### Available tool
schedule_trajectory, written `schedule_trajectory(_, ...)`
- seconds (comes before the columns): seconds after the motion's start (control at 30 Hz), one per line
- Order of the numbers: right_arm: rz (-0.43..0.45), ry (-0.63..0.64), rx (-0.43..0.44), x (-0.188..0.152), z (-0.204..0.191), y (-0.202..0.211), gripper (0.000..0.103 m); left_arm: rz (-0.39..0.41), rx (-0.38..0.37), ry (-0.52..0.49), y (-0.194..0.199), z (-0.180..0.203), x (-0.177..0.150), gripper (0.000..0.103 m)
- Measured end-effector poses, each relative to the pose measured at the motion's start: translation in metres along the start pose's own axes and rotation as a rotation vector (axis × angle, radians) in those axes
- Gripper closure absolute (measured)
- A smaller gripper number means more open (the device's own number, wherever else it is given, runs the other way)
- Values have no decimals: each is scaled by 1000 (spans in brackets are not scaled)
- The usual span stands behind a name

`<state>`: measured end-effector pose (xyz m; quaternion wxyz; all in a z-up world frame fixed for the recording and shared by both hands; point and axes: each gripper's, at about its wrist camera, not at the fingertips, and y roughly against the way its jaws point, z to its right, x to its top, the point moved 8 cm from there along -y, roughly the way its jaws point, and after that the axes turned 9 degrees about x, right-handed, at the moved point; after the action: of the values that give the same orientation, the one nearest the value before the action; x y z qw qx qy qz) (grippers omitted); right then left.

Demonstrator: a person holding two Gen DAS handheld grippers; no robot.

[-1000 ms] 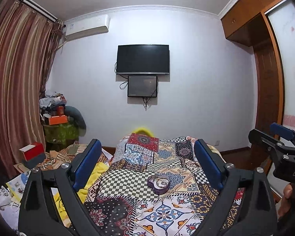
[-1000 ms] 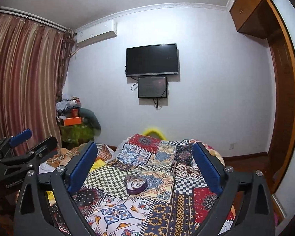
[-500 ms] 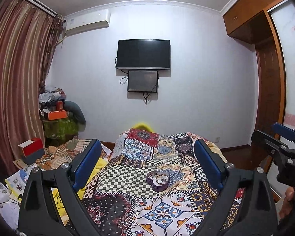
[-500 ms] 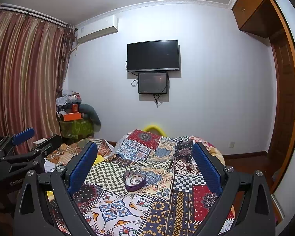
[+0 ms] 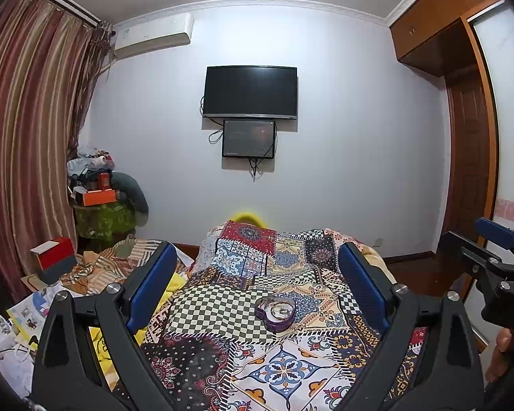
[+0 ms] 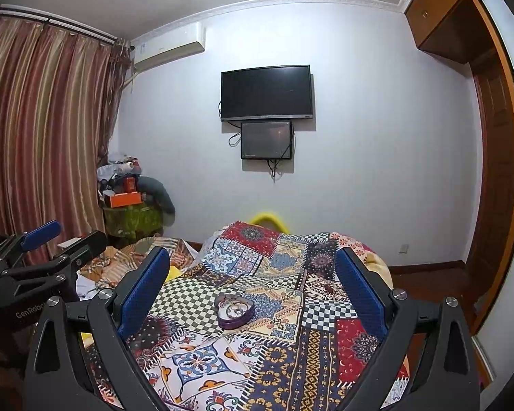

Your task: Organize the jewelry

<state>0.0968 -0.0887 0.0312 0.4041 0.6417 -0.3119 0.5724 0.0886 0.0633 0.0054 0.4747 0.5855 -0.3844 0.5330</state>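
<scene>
I hold both wide-open, empty grippers, left gripper [image 5: 257,284] and right gripper [image 6: 253,281], as the purple heart-shaped jewelry tin [image 5: 276,311] on the patchwork quilt [image 5: 205,308] has slid lower toward 12 o'clock; approach pending.

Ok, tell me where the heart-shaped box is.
The purple heart-shaped box sits on the patchwork quilt, beside its checkered patch, centred ahead of both open tools in both wrist views.

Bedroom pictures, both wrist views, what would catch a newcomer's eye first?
The loud patchwork bedspread fills the foreground, with a small purple heart-shaped box lying open at its middle, rings visible inside. On the far wall hangs a dark television with a smaller screen just beneath. Both the left gripper and right gripper hang open, framing the box.
</scene>
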Motion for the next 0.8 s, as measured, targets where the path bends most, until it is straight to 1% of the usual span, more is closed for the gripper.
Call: schedule_trajectory(0.8,-17,-17,9,-2,3,-2,7,-10,-29,2,-3,4,-3,8)
